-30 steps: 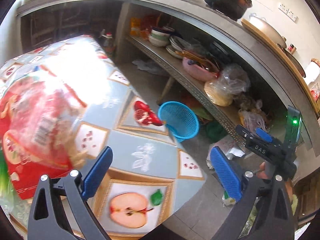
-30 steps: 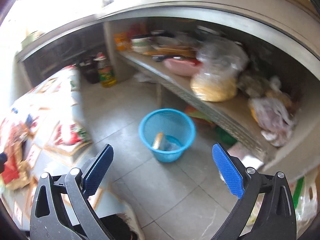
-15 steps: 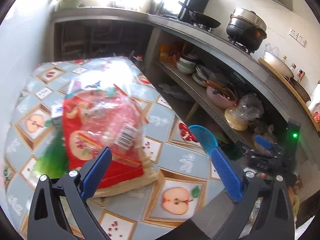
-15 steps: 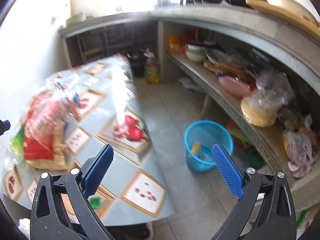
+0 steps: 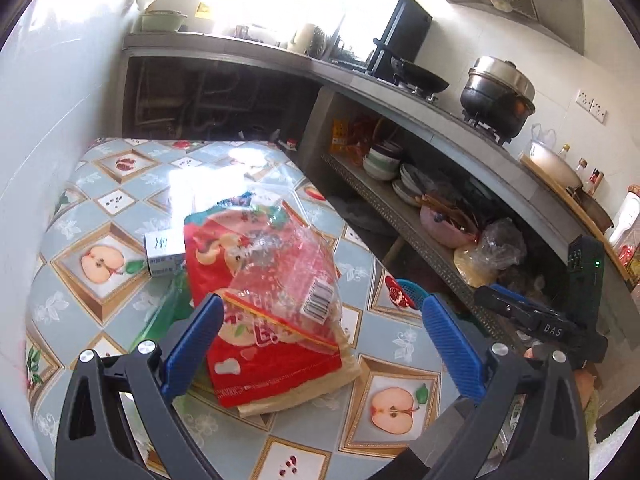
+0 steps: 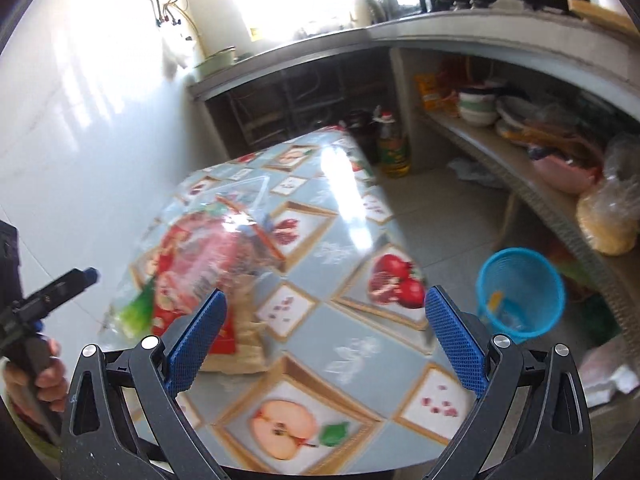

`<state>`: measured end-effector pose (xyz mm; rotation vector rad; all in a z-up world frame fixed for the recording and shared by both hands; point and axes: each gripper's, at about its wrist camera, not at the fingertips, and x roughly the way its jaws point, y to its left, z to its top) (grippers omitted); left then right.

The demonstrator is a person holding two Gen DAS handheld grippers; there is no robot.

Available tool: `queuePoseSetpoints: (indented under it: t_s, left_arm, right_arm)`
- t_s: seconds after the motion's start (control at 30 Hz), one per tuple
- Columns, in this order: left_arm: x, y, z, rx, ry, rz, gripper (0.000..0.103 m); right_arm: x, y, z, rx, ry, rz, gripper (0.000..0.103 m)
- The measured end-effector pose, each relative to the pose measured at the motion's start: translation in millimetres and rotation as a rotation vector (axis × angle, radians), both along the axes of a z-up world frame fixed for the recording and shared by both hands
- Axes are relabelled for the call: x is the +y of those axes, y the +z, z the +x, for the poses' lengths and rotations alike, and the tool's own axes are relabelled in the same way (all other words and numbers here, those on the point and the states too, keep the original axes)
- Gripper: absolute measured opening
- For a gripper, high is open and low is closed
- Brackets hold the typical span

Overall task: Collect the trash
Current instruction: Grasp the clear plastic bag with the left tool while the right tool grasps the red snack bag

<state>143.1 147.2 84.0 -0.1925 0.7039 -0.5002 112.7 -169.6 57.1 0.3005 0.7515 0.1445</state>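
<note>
Both our left gripper (image 5: 322, 328) and right gripper (image 6: 324, 320) spread empty near the red bag (image 5: 264, 304); only the right view shows the blue bin (image 6: 520, 292) whole, right of the bag.

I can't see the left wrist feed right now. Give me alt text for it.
Open left tongs hover over a red snack bag lying on the fruit-patterned table, a small white carton behind it. The blue bin peeks past the table's edge, beside the right tongs.

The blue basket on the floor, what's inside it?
In the blue basket there is a yellowish piece and some pale scraps near the bottom. They are too blurry to name, and its near wall hides the rest.
</note>
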Motion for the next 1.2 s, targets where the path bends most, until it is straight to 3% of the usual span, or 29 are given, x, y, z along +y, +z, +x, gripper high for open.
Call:
queuePoseSetpoints:
  t_s: [0.13, 0.23, 0.37, 0.67, 0.87, 1.0, 1.07, 1.2]
  left_arm:
    - [6.2, -1.8, 17.5, -0.005, -0.020, -0.015, 0.097]
    - [5.6, -10.2, 35.4, 0.032, -0.051, -0.020, 0.095]
    - [0.1, -27.8, 64.5, 0.111, -0.077, -0.033, 0.082]
    - [-6.1, -59.0, 115.8, 0.292, -0.070, -0.013, 0.070]
    - [-2.0, -67.8, 122.1, 0.371, -0.120, -0.139, 0.057]
    - [3.9, -66.5, 120.8, 0.390, -0.163, -0.252, 0.054]
    - [5.6, -63.0, 120.5, 0.366, -0.126, -0.224, 0.054]
    - [4.4, -62.2, 124.4, 0.330, -0.018, -0.074, 0.058]
  right_arm:
    - [15.2, -7.9, 17.1, 0.030, 0.039, 0.078, 0.095]
    - [34.1, -14.2, 34.6, 0.057, 0.067, 0.077, 0.078]
    - [48.0, -26.7, 56.6, 0.111, 0.100, 0.100, 0.056]
    - [70.0, -52.7, 80.5, 0.203, 0.165, 0.107, 0.025]
    - [71.1, -62.4, 81.0, 0.232, 0.187, 0.123, 0.018]
    - [71.2, -63.0, 81.4, 0.234, 0.192, 0.129, 0.017]
    - [70.9, -63.1, 81.7, 0.234, 0.194, 0.131, 0.017]
    - [69.7, -66.6, 86.6, 0.241, 0.196, 0.140, 0.017]
